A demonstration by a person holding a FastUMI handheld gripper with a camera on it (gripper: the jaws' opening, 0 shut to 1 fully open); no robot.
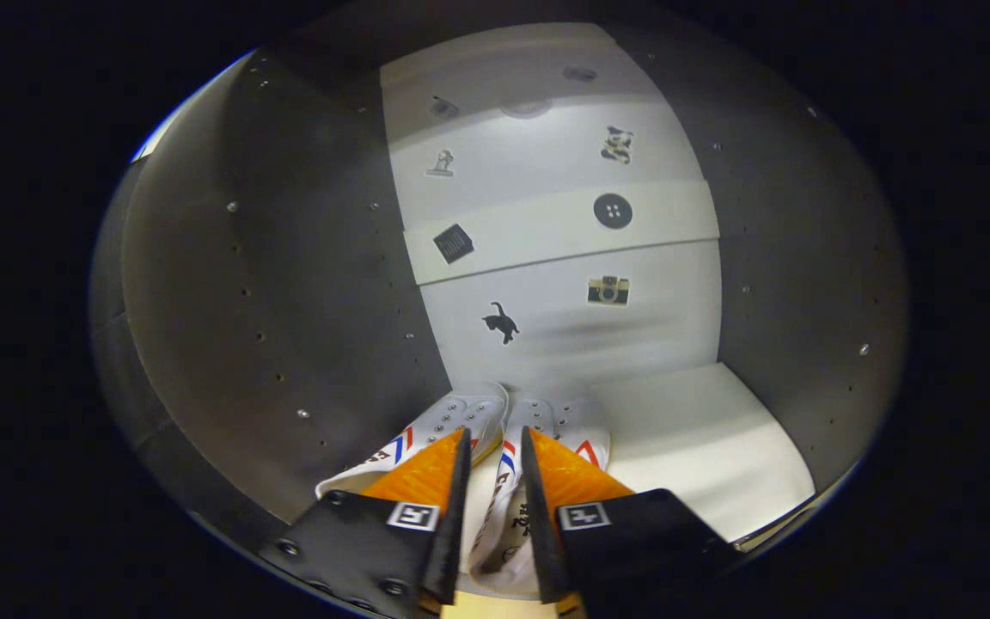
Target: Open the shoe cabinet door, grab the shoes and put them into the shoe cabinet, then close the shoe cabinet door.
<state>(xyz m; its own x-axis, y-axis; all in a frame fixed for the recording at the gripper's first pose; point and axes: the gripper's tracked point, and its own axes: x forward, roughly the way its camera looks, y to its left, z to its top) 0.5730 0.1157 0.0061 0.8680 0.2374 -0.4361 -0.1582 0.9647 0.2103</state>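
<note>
The tool (495, 447) reaches into the open shoe cabinet (271, 284), and its two fingers stand close together with the inner sides of a pair of white canvas shoes (495, 421) pinched between them. Both fingers seem to press on the fabric, so the pair is carried as one piece — probably this is why the grip is taken in the middle, where the two shoes touch each other.

The shoes are inside the cabinet, toes pointing toward the white back panel (564, 223) and almost at it. They sit low over the white shelf floor (710, 438); if the soles already rest on it I cannot tell, because the fingers hide that part. My judgement is that the placing step is near its end and the release is not yet done.

The dark side walls stand on both sides, the left one nearer to the shoes. To the right of the shoes the floor is free. The back panel carries small stickers, among them a cat (502, 322), a camera (608, 291) and a button (613, 211). Nothing blocks the shoes, only the back panel limits further pushing.
</note>
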